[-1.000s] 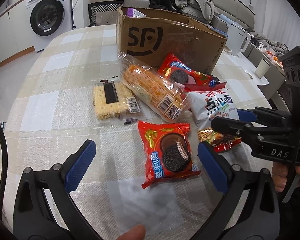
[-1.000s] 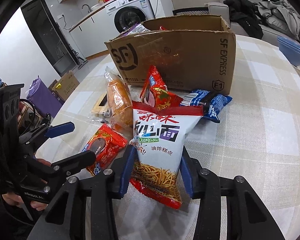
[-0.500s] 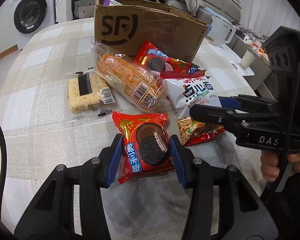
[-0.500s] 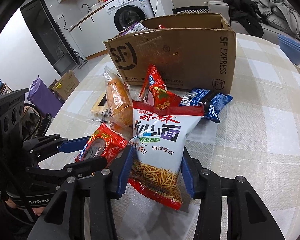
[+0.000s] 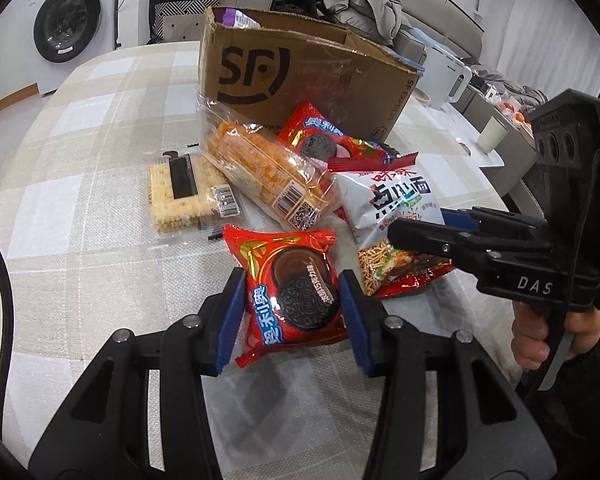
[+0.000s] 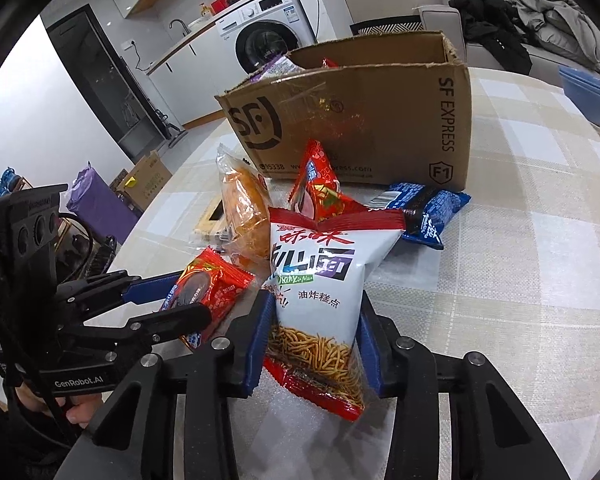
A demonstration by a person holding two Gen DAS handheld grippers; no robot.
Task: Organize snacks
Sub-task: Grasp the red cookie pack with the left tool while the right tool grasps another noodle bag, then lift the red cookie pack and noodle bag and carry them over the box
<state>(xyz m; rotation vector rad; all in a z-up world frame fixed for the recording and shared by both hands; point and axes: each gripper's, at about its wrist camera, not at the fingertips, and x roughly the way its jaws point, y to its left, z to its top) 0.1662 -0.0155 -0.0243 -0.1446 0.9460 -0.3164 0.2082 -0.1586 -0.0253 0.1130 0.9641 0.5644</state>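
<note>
table: round top under a pale checked cloth [image 5: 80,208], carrying every item here.
box: brown corrugated cardboard carton with a black sf logo [image 5: 300,80], open at the top at the far side of the table; a purple packet and a red one peek over its rim in the right wrist view. judged as the likely home for the loose snacks.
noodle bag: white and red crinkly foil bag of fried noodle snack [image 6: 316,296], lying in front of the box, its top edge touching the second red cookie pack.
right gripper: black two-finger tool with blue pads [image 6: 312,344], jaws closing on the lower part of the noodle bag, pads pressing both sides so the bag pinches in between them.
bread pack: long clear plastic wrapper of orange sliced cake [image 5: 268,172], leaning against the box front.
cracker pack: flat clear pack of pale crackers with a dark label [image 5: 184,192], just beside the bread pack.
cookie pack: red foil pouch picturing a dark sandwich cookie [image 5: 292,292], nearest the left wrist camera.
left gripper: black tool with blue pads [image 5: 292,312], clamped on both sides of the cookie pack.
second cookie pack: matching red pouch [image 5: 324,140], against the box.
blue packet: small blue foil wrapper [image 6: 424,212], near the box's right corner.
risk: both grips sit on air-filled slippery foil; i judge a hard squeeze could crush the contents or burst a seam, a light one could let a pack slide out on lifting.
risk: the two tools stand close, so lifting together could knock them or drag the bread pack.
</note>
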